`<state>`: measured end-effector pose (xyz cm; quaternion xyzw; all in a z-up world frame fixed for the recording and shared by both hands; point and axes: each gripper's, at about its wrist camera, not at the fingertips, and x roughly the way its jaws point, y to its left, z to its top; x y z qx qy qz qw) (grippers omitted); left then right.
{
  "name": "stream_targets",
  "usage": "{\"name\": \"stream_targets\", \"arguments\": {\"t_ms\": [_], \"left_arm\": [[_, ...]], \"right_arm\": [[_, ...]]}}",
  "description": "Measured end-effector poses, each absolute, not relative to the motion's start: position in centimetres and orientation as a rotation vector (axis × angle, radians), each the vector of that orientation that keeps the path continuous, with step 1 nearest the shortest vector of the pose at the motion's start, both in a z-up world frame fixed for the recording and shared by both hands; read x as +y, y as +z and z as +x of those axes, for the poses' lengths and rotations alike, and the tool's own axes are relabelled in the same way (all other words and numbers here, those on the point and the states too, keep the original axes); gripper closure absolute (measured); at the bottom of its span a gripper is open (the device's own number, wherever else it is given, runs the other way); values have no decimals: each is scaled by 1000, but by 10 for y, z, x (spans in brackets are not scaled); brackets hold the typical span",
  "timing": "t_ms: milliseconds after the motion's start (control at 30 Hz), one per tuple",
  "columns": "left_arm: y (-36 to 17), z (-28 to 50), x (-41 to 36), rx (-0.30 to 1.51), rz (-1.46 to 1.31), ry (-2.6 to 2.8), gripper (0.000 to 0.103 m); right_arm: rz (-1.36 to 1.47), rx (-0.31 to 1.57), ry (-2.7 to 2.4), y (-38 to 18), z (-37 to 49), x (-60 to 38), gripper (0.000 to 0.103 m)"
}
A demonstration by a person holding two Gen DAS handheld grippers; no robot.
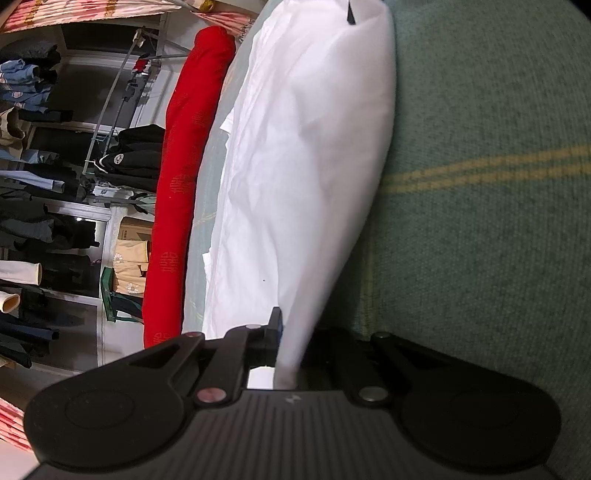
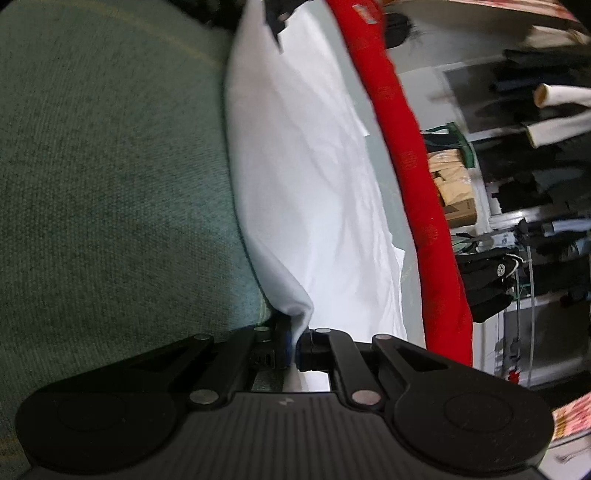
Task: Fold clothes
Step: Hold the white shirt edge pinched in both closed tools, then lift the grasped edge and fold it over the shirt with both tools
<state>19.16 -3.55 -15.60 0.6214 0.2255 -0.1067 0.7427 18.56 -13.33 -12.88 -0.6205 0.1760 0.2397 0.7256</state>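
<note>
A white garment [image 1: 295,155] lies stretched over a green woven bed cover [image 1: 480,221]. My left gripper [image 1: 290,347] is shut on one end of its raised folded edge; the cloth runs between the fingers. In the right wrist view the same white garment [image 2: 306,184] stretches away, and my right gripper [image 2: 295,347] is shut on its other end. Each camera shows the opposite gripper as a small dark tip at the far end of the fold: the right gripper [image 1: 351,14] and the left gripper [image 2: 277,22]. The lifted edge hangs taut between the two.
A long red rolled quilt [image 1: 181,192] lies along the far side of the garment, also the red roll [image 2: 417,184]. Beyond it stand a rack of dark hanging clothes [image 1: 33,206], cardboard boxes [image 1: 133,254] and a metal drying frame [image 1: 122,96].
</note>
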Motion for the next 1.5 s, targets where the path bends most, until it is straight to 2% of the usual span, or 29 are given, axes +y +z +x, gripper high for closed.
{"name": "stream_targets", "arguments": {"t_ms": [933,1500], "left_arm": [[-148,193,-35,501,1344,-238,101],[-117,144,-32,464,1395,-281,103]], "right_arm": [[-1360,391,481,-131,183,-131,96],[-1271,486,591,-64,164,-144,97]]}}
